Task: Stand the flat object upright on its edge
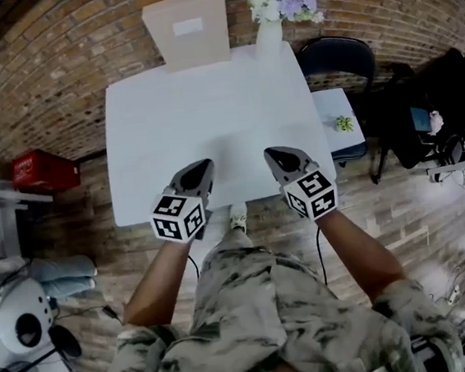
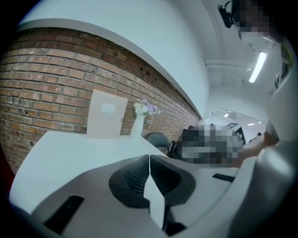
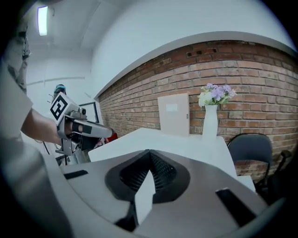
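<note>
The flat beige box with a white label stands upright on its edge at the far side of the white table, against the brick wall. It also shows as the beige box in the left gripper view and the beige box in the right gripper view. My left gripper and right gripper hover side by side over the table's near edge, far from the box. The left gripper has its jaws closed together with nothing between them. So does the right gripper.
A white vase of flowers stands to the right of the box. A black chair and a small white side table are on the right, with bags beyond them. A red crate is on the floor at the left.
</note>
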